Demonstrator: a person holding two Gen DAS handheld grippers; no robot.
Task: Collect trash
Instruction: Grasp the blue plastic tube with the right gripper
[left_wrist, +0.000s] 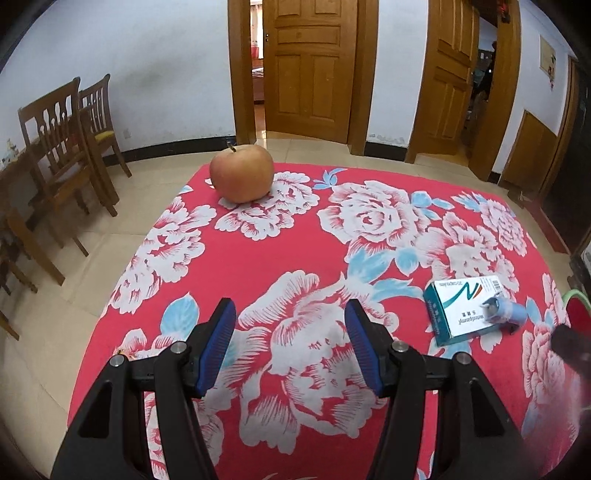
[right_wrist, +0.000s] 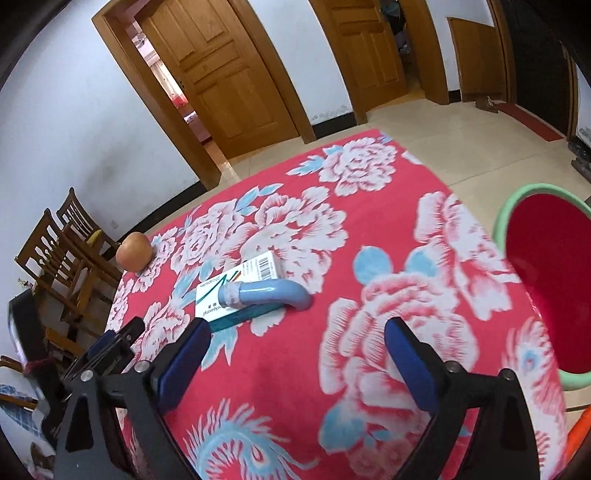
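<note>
We hold our left claw (left_wrist: 290, 314) wide apart over the red flowery cloth on the tabletop (left_wrist: 295, 258), with nothing between its blue pads (left_wrist: 218, 343). Our right claw (right_wrist: 295, 332) is spread wide too and holds nothing. Just in front of the right claw lies a white and teal box (right_wrist: 236, 291), flat on the cloth. A light blue bent tube (right_wrist: 273, 291) rests across the box, with its curved end down on the cloth. An apple (left_wrist: 242, 173) sits far away near the back corner of the tabletop, well apart from the box. On the right side stands a bucket (right_wrist: 517, 206) with a green rim and a red inside. Wooden chairs (left_wrist: 66, 140) stand by the wall, and brown doors (left_wrist: 306, 66) are behind.
</note>
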